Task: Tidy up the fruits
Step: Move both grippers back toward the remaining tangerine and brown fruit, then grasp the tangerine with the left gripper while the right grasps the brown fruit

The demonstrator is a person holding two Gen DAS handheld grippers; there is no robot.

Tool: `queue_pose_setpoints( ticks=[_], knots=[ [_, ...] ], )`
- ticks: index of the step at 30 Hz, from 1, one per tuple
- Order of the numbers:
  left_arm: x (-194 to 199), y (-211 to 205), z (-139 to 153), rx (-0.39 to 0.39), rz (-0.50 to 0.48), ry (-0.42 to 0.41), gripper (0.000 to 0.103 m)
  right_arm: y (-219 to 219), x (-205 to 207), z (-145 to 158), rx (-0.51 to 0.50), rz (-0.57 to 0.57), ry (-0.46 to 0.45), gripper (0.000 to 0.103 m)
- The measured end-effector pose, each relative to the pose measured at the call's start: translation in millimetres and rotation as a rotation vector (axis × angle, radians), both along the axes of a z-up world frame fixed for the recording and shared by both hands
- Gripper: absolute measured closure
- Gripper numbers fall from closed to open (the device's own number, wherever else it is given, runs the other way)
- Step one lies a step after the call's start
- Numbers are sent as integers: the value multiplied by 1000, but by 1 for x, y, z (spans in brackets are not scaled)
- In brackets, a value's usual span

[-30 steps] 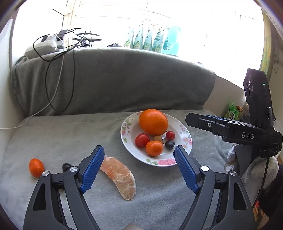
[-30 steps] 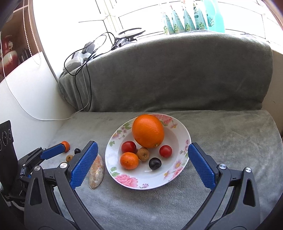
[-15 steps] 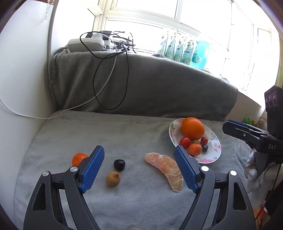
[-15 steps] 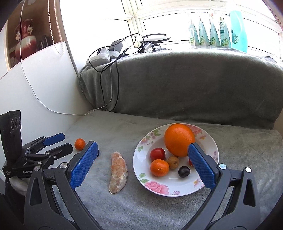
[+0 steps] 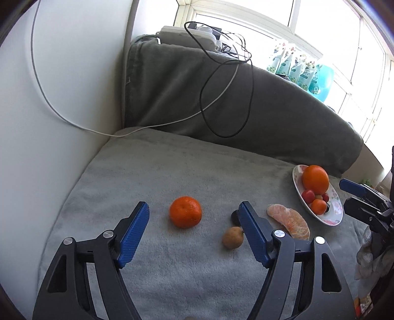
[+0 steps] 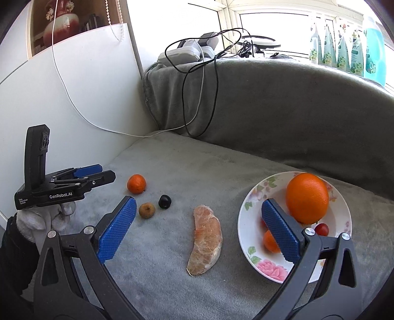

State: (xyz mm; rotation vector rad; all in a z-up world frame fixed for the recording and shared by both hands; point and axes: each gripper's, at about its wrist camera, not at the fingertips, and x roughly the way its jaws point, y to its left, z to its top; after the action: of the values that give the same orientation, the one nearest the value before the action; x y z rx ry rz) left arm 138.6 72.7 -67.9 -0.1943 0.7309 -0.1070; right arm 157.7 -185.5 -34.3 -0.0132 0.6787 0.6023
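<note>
Your left gripper (image 5: 193,219) has its ribbed blue fingers (image 5: 134,232) apart, just closing a little, holding nothing; the mandarin (image 5: 185,215) sits between them, untouched. Your right gripper (image 6: 197,224) also gapes empty above the peeled segment (image 6: 206,240). The plush grey blanket (image 5: 172,172) carries the floral plate (image 6: 258,261), glossy and round, holding the big orange (image 6: 307,197). Near the dimpled mandarin lie a brown fruit (image 5: 232,237) and a smooth dark one (image 6: 164,201).

grey blanketed couch (image 5: 246,103) against a white wall (image 5: 61,86), bright sunlit window (image 6: 270,22) behind
</note>
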Motion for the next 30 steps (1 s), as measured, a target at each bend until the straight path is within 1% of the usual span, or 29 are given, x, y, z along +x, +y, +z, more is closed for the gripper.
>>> queue_pose_setpoints(
  ticks=[3,4,6,8,12,17,19,21,23,27,29,30],
  knots=[
    [3,4,-6,-8,2,13,33,15,3,-6,-16,31,17,0],
    [4,5,-8,-11,3,19,37,20,4,-8,-23,42,23,0],
    [7,6,-12,-21,0,29,40,31,5,-13,-33,71,43,4],
    [9,7,-15,-23,-2,35,42,41,5,-19,-44,103,61,12],
    [13,6,-20,-31,-18,48,47,65,3,-32,-78,161,78,13],
    [19,7,-26,-53,-28,67,52,92,4,-49,-122,219,114,33],
    [21,8,-29,-64,-29,72,54,100,5,-56,-135,228,128,35],
    [23,8,-30,-69,-31,76,54,107,8,-62,-143,235,142,37],
    [25,8,-32,-71,-35,80,54,111,12,-68,-147,240,161,44],
    [31,8,-36,-71,-41,91,54,116,18,-76,-152,234,182,45],
    [33,7,-38,-71,-42,96,55,118,20,-79,-153,235,193,53],
    [34,7,-39,-69,-41,98,55,119,21,-80,-156,234,196,53]
  ],
)
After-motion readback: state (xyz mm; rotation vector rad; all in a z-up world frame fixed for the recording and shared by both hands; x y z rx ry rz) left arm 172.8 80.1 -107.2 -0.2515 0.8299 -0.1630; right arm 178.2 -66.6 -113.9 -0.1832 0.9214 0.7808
